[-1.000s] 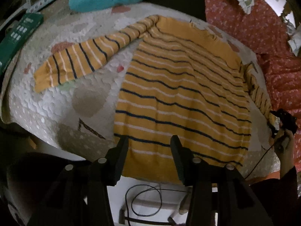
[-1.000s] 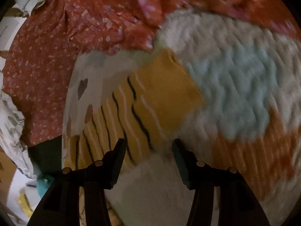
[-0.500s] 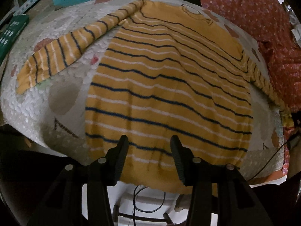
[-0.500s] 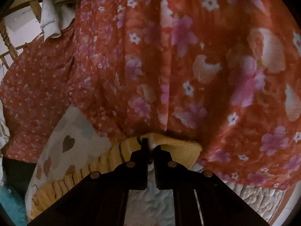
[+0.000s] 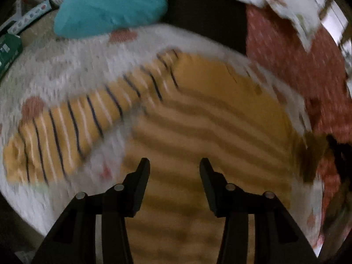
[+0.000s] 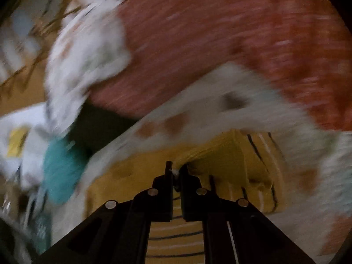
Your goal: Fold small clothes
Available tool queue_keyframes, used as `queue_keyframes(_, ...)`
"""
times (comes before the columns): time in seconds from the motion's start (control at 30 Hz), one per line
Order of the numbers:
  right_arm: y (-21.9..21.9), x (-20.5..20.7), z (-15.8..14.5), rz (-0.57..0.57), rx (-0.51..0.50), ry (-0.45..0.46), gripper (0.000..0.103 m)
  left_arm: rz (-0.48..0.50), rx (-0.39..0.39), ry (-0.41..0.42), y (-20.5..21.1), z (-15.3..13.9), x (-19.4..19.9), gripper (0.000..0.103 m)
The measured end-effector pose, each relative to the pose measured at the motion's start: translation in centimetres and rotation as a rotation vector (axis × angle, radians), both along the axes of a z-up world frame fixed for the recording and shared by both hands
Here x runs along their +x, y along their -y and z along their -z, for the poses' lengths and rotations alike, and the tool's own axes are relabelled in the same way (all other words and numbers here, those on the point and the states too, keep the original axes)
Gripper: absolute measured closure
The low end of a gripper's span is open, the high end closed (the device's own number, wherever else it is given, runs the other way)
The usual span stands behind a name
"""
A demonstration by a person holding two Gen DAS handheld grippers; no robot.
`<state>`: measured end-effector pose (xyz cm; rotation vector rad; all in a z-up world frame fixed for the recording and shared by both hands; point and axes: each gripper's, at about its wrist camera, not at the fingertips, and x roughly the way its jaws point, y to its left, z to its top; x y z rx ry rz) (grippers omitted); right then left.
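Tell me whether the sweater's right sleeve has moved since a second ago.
Yes. The right gripper has shut on the sleeve and pulled it off the quilt edge, over the sweater body.

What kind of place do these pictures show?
Probably a home bedroom or laundry corner: a yellow striped knit sweater lies on a white quilted blanket, with a red floral cloth and teal fabric piled beside it.

Left gripper [image 5: 175, 167] fingers parted; right gripper [image 6: 177, 171] fingers pinched together.
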<state>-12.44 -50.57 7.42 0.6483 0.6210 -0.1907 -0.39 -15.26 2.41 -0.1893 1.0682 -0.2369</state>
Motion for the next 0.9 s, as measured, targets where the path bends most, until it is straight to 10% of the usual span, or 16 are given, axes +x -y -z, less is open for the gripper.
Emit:
queue_keyframes(0.4, -17.8, 14.7, 5.2, -0.283, -0.014, -0.148, 0.097, -0.202, -0.138, -0.024, -9.1, 1.8, 6.3, 0.057)
queue_keyframes(0.83, -25.7, 21.1, 9.5, -0.443, -0.104, -0.31, 0.092, -0.26, -0.266, -0.137, -12.2, 3.5, 7.5, 0.056)
queue_keyframes(0.9, -26.9, 21.4, 9.5, -0.498, -0.116, -0.324, 0.072, -0.254, -0.265, -0.133, -12.0, 3.4, 7.6, 0.056)
